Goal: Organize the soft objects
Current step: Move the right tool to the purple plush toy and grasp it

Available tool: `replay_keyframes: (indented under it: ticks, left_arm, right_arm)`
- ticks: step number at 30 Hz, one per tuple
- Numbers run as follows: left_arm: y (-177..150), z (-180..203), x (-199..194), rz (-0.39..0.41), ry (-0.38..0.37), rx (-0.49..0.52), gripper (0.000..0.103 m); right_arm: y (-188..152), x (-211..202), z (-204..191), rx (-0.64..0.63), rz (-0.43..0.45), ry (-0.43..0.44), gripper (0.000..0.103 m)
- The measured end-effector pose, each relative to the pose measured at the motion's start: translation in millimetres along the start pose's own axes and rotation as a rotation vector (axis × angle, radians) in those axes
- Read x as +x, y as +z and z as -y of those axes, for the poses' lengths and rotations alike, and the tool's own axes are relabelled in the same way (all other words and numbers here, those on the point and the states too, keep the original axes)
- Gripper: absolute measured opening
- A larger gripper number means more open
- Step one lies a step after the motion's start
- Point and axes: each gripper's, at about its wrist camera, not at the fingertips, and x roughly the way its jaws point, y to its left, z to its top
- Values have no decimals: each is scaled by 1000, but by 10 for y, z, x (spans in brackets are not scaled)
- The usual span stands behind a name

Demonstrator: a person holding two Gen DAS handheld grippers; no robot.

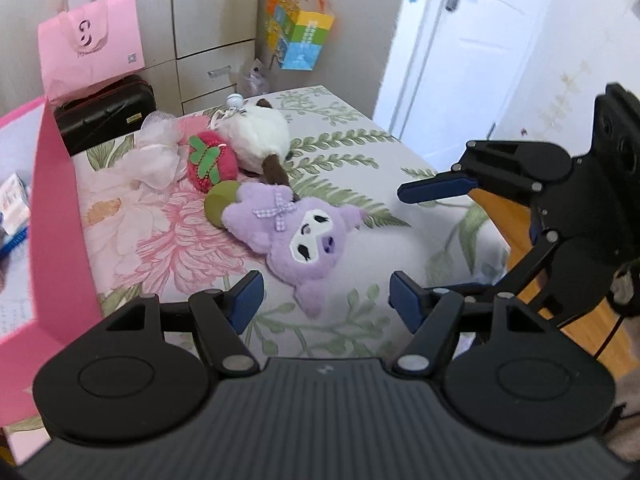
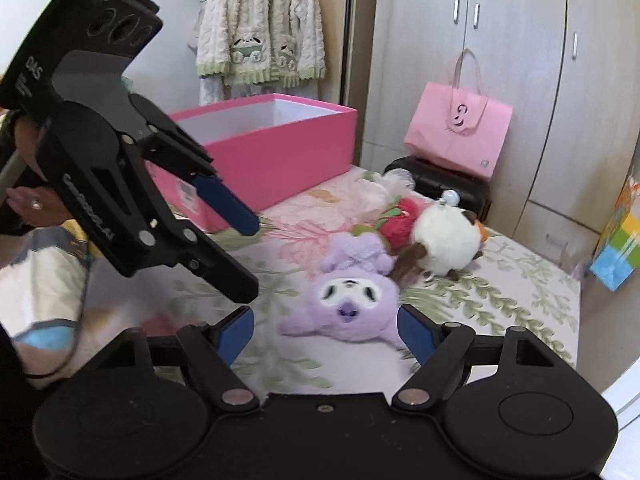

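purple plush [image 1: 298, 232]: face up, flat on bed
white plush [image 1: 256, 136]: on its side, behind it
strawberry [image 1: 210, 160]: touching white plush
box [image 2: 264, 148]: pink, open

I'm looking into a home bedroom: a bed [image 1: 352, 148] with floral sheets is filling my view, a wardrobe [image 2: 520, 60] is standing at one o'clock, a fleece robe [image 2: 260, 24] is hanging at eleven, a door [image 1: 472, 40] at two.
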Motion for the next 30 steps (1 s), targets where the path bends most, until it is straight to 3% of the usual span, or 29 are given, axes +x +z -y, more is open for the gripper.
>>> replay_keyframes:
  ticks: [7,13,20,27,30]
  left_arm:
    - [-53,-336,347,30,10,-116,67]
    - [-132,-374,500,109,11,-140,65]
    - [-268,-310,647,165,-17,-180,44]
    - [-396,-363,698,214,-51,-304,37]
    - [-405,-347,694,225,-47,-296,35]
  right_arm:
    - [-87,373,181,-34,16,-14,83]
    - [-92,568,262,-29,14,54,85]
    - [-185,708,244,21,5,70,91]
    - [-268,776,240,144,27,40,95]
    - [-276,786,186,197,39,6,96]
